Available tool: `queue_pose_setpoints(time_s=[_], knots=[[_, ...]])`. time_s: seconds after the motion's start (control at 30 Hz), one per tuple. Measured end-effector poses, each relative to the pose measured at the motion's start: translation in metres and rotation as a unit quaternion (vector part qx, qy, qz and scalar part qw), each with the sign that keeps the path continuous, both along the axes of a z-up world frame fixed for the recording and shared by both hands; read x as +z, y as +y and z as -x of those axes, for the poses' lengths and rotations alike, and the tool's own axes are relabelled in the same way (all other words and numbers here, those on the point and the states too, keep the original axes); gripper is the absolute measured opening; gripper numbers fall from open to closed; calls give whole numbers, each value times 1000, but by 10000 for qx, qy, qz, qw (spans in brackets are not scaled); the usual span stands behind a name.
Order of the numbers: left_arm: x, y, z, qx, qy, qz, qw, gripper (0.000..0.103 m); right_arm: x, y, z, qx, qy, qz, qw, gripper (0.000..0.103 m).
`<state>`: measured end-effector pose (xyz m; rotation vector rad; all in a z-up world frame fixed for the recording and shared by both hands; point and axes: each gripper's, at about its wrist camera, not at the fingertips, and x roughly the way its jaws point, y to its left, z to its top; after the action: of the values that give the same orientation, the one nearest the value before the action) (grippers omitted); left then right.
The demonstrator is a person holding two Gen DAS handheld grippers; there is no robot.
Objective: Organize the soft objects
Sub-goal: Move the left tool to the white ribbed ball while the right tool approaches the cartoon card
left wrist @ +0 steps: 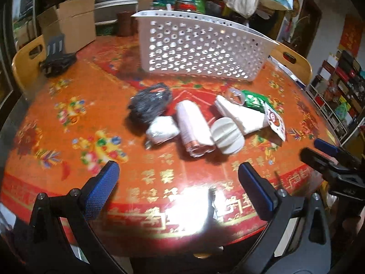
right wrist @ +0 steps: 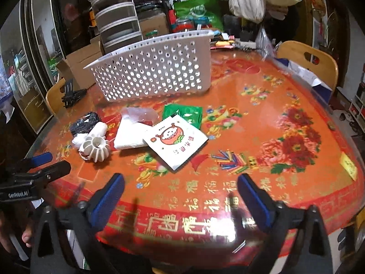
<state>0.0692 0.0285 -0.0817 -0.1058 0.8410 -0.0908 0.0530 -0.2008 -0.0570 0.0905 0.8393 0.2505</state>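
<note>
A pile of soft things lies mid-table: a black crumpled bag (left wrist: pixel 149 104), a small white bundle (left wrist: pixel 162 129), a pinkish roll of bags (left wrist: pixel 195 129), a white ribbed round piece (left wrist: pixel 227 135), a folded white bag (left wrist: pixel 241 115), a green packet (left wrist: pixel 254 99) and a white cartoon packet (right wrist: pixel 175 140). A white perforated basket (left wrist: pixel 200 48) stands behind them. My left gripper (left wrist: pixel 179 175) is open and empty, short of the pile. My right gripper (right wrist: pixel 181 187) is open and empty near the table's front edge, right of the pile.
The round table (right wrist: pixel 285 118) has a red flowered glossy cover. Wooden chairs (left wrist: pixel 25 64) stand at its far sides. A black clamp-like object (left wrist: pixel 57 62) lies at the far left. Boxes, drawers and bags crowd the background.
</note>
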Motion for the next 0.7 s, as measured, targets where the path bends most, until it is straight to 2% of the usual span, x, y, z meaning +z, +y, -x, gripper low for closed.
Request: queue_pose_setpoints(time_s=[0.13, 0.2, 0.27, 0.33, 0.43, 0.57, 0.7], knots=[[8, -18, -8, -288, -185, 34, 9994, 99, -5, 3, -14, 136, 32, -34, 9999, 88], [11, -28, -13, -380, -231, -33, 9990, 94, -5, 4, -18, 187, 9, -6, 9998, 87], [12, -37, -19, -474, -242, -60, 9986, 77, -6, 6, -24, 210, 10, 38, 9998, 86], [10, -45, -25, -559, -211, -120, 9981, 72, -8, 7, -31, 262, 42, 54, 9996, 82], [8, -56, -30, -645, -227, -208, 9974, 69, -11, 10, -40, 325, 53, 142, 9994, 78], [4, -61, -34, -707, -203, -257, 9970, 61, -17, 16, -50, 456, 82, 231, 9987, 77], [1, -63, -36, -722, -237, -358, 9965, 58, -20, 19, -57, 491, 19, 318, 9983, 77]])
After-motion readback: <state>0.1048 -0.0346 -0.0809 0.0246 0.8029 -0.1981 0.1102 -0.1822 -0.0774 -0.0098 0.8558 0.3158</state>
